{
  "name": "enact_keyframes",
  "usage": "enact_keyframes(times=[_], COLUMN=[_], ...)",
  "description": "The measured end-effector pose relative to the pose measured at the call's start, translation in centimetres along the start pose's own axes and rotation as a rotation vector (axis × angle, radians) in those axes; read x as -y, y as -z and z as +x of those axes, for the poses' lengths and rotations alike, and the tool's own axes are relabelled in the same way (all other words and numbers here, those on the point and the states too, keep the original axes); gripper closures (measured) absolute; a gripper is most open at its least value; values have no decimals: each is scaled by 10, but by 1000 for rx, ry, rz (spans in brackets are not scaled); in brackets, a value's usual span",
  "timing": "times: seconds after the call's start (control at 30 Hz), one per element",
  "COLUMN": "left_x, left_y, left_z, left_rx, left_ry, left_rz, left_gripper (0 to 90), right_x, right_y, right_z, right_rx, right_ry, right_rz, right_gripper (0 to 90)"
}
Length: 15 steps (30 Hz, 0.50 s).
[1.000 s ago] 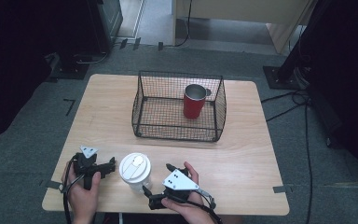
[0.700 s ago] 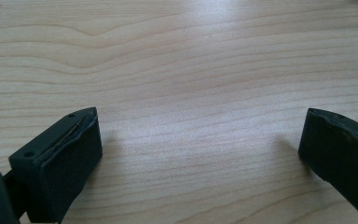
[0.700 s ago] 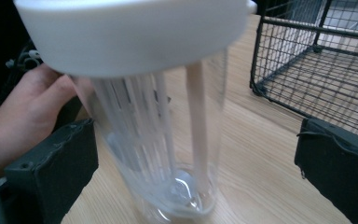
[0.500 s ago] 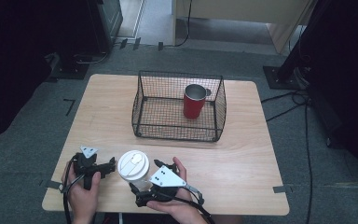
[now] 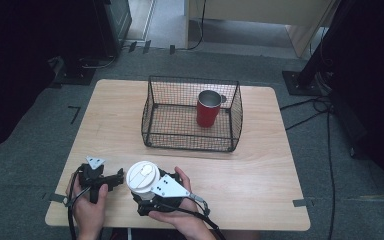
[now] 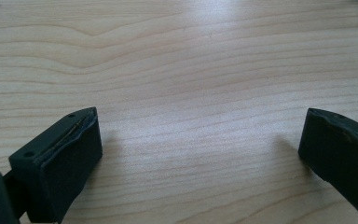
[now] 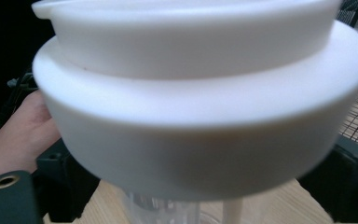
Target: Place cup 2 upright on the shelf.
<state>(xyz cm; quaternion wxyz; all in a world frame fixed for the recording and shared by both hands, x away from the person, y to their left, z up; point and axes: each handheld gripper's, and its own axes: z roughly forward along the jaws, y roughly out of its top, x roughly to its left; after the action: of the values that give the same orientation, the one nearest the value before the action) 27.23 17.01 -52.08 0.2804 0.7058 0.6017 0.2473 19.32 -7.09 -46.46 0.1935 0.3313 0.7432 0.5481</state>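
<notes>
On a pale wooden table (image 5: 260,165) ringed by grey carpet and dark stands, the wire basket (image 5: 191,116) sits mid-table with a red cup (image 5: 208,109) upright inside. Down at the near edge, the right gripper (image 5: 147,192) has just been closing its jaws around the white-lidded cup (image 5: 143,176). Just left, the left gripper (image 5: 115,181) rests with jaws wide apart over bare wood.

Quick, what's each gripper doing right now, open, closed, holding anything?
Left gripper: open, nothing between its jaws, bare table below.
Right gripper: jaws have just been closing around the white lidded cup; firm grip cannot be told.
</notes>
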Motion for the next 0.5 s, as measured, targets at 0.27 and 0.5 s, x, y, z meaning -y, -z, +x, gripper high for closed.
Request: enact_keyframes(times=[0.27,0.5], left_x=[0,0], left_y=[0,0], left_z=[0,0], left_rx=[0,1], left_ry=[0,0], left_rz=[0,1], left_gripper=[0,0], right_x=[0,-2], right_y=[-9,-5], right_z=[4,1], right_rx=[17,33], right_ry=[13,24], right_rz=[6,-3], right_gripper=[160,165])
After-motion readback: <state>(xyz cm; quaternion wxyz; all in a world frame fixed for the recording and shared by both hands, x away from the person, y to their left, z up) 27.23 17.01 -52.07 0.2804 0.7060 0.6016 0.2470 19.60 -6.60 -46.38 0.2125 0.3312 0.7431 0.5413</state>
